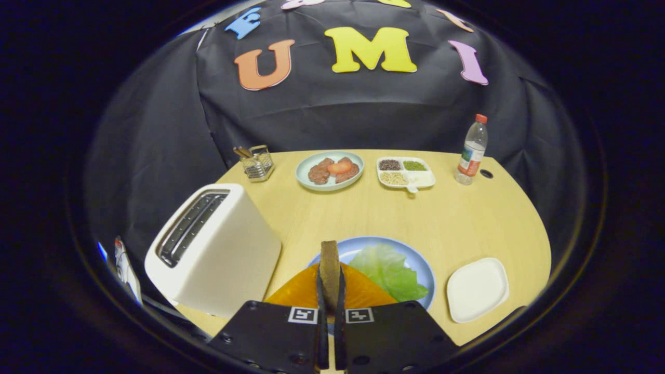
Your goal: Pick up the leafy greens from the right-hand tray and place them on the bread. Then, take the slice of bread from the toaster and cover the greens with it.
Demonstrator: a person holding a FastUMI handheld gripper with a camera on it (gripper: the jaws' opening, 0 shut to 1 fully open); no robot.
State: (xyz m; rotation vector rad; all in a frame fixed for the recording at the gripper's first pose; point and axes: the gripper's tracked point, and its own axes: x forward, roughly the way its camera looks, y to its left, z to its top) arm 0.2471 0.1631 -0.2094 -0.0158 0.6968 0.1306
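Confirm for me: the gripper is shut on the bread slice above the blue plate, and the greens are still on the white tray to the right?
Not quite. The gripper is shut on the bread slice above the blue plate, but the greens already lie on that plate; the gripper view shows the white tray bare.

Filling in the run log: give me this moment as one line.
gripper: shut on bread slice | over blue plate | greens already on orange bread | toaster left | next: cover greens
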